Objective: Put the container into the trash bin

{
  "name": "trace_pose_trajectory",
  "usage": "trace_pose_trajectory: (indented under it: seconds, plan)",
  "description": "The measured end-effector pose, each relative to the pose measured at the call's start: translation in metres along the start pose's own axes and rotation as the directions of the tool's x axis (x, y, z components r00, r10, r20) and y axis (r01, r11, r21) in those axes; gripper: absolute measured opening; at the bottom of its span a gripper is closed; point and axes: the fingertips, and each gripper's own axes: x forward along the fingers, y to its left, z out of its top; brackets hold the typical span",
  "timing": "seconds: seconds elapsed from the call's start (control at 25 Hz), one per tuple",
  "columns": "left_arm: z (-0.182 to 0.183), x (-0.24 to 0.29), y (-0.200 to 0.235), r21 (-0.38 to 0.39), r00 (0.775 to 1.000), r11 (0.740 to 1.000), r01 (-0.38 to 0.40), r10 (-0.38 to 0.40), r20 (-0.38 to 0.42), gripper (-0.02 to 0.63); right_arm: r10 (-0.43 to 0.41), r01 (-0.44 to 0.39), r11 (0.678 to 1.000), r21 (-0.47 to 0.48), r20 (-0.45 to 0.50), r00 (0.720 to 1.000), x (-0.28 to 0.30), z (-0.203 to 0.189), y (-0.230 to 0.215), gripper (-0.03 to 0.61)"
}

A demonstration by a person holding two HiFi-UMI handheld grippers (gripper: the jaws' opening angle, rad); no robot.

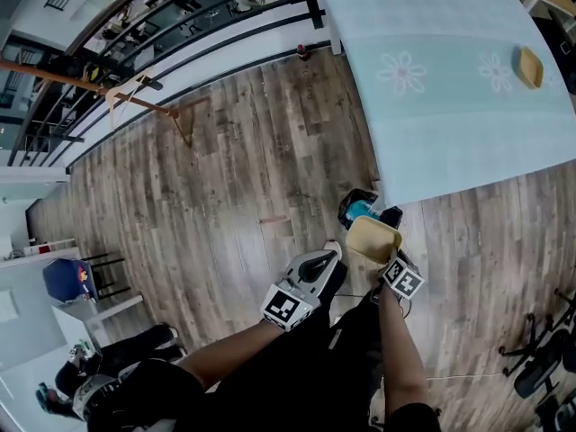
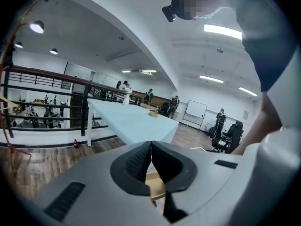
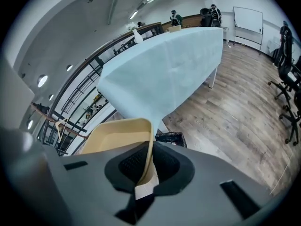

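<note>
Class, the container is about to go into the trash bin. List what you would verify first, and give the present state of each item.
1. Grip: the right gripper is shut on the rim of the container: ok.
2. The trash bin is open and lined with a black bag: ok.
3. Container above the bin's mouth: cannot tell; the head view shows it next to the bin.
4. The left gripper is shut, empty and away from the bin: ok.
5. Room in the bin: cannot tell; a teal item lies inside.

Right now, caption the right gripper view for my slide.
Right claw clamps the tan container by its rim; trash bin on the floor ahead.
</note>
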Motion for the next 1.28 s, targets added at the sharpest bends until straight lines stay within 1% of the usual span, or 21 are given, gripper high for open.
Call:
trace_pose_trajectory:
  seconds: [0.12, 0.24, 0.44, 0.48, 0.52, 0.56, 0.6, 0.68, 0.76, 0.92, 1.0, 1.12, 1.28]
  plan:
    - [-0.021, 0.009, 0.012, 0.017, 0.999, 1.000, 0.011, -0.010, -0.054, 0.014, -0.013, 0.013, 1.000, -0.002, -0.016, 1.000, 0.033, -0.010, -0.009, 0.043]
    - [-0.035, 0.019, 0.023, 0.016, 0.997, 1.000, 0.006, -0.005, -0.072, 0.014, -0.026, 0.026, 1.000, 0.000, -0.019, 0.999, 0.064, -0.015, -0.019, 0.043]
    - [-0.057, 0.025, 0.036, 0.037, 0.992, 0.999, 0.012, -0.007, -0.127, 0.014, -0.016, 0.018, 0.997, 0.071, -0.030, 0.999, 0.108, -0.025, -0.033, 0.047]
    - [-0.062, 0.025, 0.037, 0.048, 0.990, 0.999, 0.017, -0.010, -0.143, 0.014, -0.022, 0.024, 0.997, 0.074, -0.036, 0.999, 0.116, -0.027, -0.037, 0.063]
    - [-0.066, 0.026, 0.038, 0.049, 0.988, 0.999, 0.018, -0.010, -0.155, 0.014, -0.031, 0.034, 0.997, 0.071, -0.043, 0.999, 0.122, -0.028, -0.041, 0.108]
    - [-0.070, 0.026, 0.040, 0.041, 0.987, 0.999, 0.014, -0.007, -0.161, 0.014, -0.039, 0.043, 0.997, 0.066, -0.050, 0.998, 0.126, -0.029, -0.044, 0.132]
    - [-0.074, 0.026, 0.041, 0.035, 0.986, 0.999, 0.012, -0.006, -0.169, 0.014, -0.044, 0.048, 0.997, 0.060, -0.056, 0.997, 0.129, -0.029, -0.045, 0.137]
    - [-0.078, 0.026, 0.043, 0.032, 0.983, 0.999, 0.014, -0.008, -0.183, 0.014, -0.041, 0.043, 0.998, 0.043, -0.061, 0.997, 0.130, -0.030, -0.043, 0.140]
    - [-0.078, 0.028, 0.041, 0.018, 0.984, 1.000, 0.014, -0.011, -0.177, 0.014, -0.034, 0.035, 0.999, 0.016, -0.063, 0.997, 0.128, -0.031, -0.039, 0.140]
    - [-0.071, 0.034, 0.035, 0.061, 0.983, 0.997, 0.038, -0.026, -0.184, 0.014, -0.015, 0.014, 1.000, -0.023, -0.049, 0.999, 0.113, -0.027, -0.034, 0.140]
    - [-0.066, 0.039, 0.029, 0.062, 0.985, 0.997, 0.042, -0.031, -0.168, 0.014, -0.002, 0.001, 1.000, -0.021, -0.050, 0.999, 0.104, -0.024, -0.032, 0.140]
    - [-0.055, 0.047, 0.018, 0.034, 0.991, 0.999, 0.039, -0.034, -0.131, 0.014, 0.015, -0.015, 1.000, 0.006, -0.056, 0.998, 0.088, -0.014, -0.029, 0.140]
    - [-0.033, 0.057, 0.000, 0.046, 0.993, 0.997, 0.058, -0.053, -0.103, 0.015, 0.038, -0.038, 0.999, -0.002, -0.036, 0.999, 0.056, 0.009, -0.021, 0.140]
